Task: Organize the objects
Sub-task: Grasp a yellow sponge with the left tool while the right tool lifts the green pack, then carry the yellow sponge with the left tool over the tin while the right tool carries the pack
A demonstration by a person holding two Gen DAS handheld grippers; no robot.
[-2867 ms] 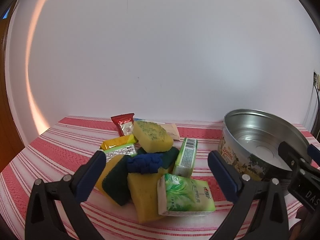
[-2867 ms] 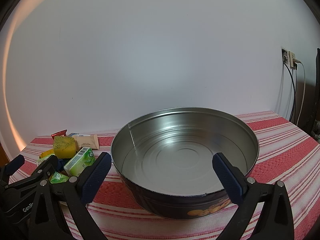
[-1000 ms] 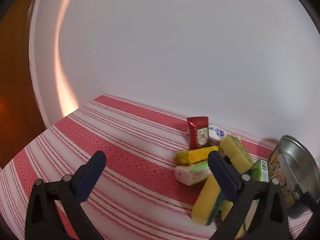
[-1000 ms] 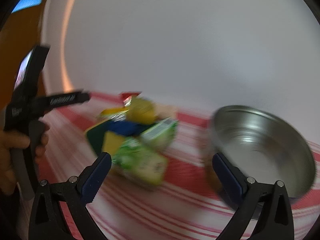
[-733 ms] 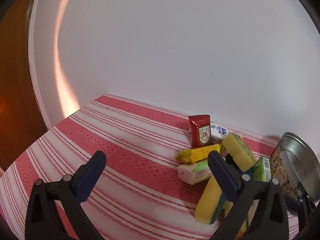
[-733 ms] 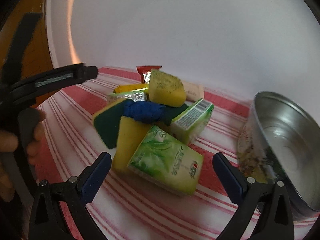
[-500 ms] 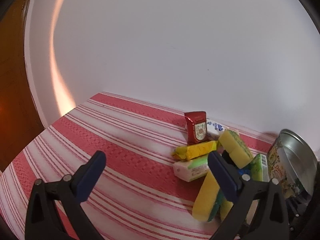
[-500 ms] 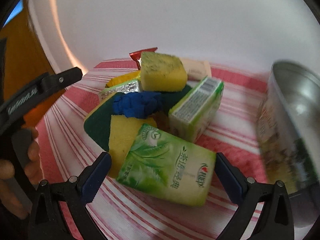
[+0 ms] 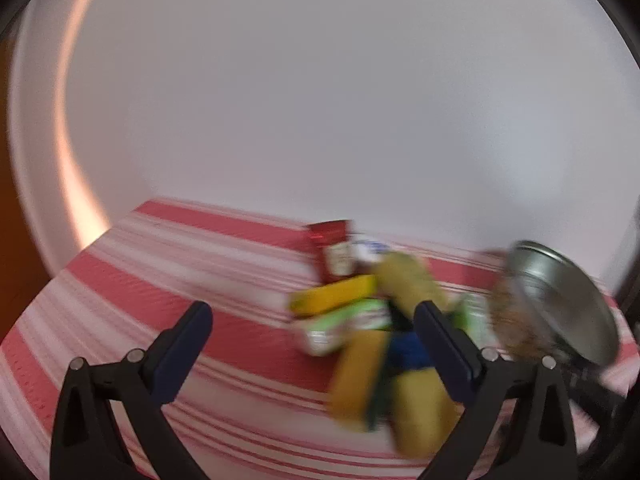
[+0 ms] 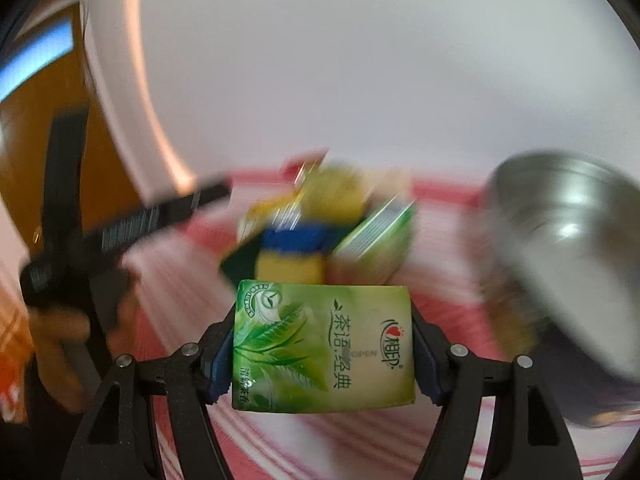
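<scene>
Right gripper [image 10: 322, 354] first: its jaws have just been closing, and I now see both blue pads pressed against the short sides of the green tissue pack [image 10: 323, 346], which sits square between them with its printed face toward the camera. It looks grasped, and it fills the gap from pad to pad. Beyond it I can make out the blurred pile [image 10: 320, 228] of sponges and packets on the red-and-white striped cloth [image 10: 168, 264], and the round metal tin [image 10: 568, 256] to the right, tilted in this view. At the left edge a hand [image 10: 68, 328] grips the other tool's black handle.

From my left wrist view, the left gripper [image 9: 312, 338] stands wide apart with nothing between its pads, over bare striped cloth. Its right pad overlaps the pile [image 9: 376, 332] in the picture; whether it touches I cannot tell, as the frame is smeared. I see the tin [image 9: 560, 304] at the far right.
</scene>
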